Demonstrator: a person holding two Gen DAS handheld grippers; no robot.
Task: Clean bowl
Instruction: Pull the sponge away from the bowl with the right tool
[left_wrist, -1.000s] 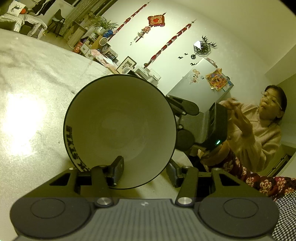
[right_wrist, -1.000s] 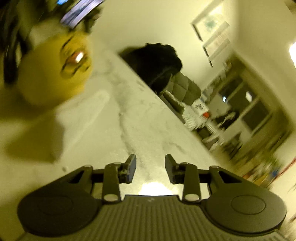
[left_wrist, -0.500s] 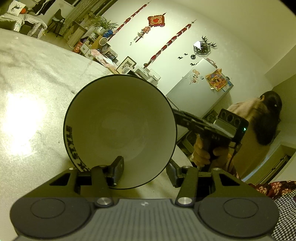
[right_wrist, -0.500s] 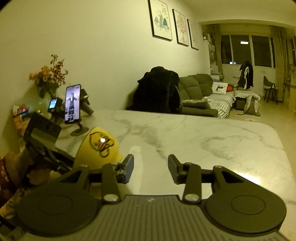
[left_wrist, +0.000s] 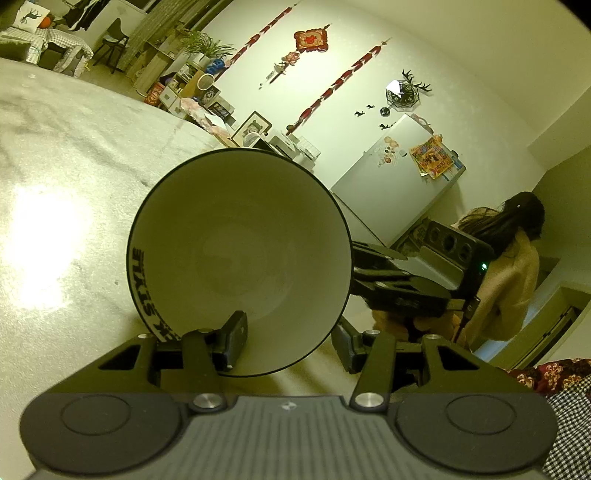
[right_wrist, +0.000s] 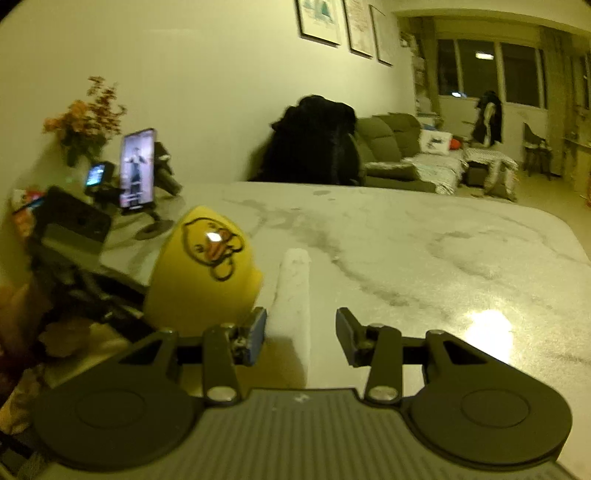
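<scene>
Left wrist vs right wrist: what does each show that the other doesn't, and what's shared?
Left wrist only: the bowl's white inside, the fridge, the wall decorations.
Right wrist only: the bowl's yellow duck-print outside, the rolled white cloth, the phone on a stand, the sofa.
Both: the bowl, the marble table.
</scene>
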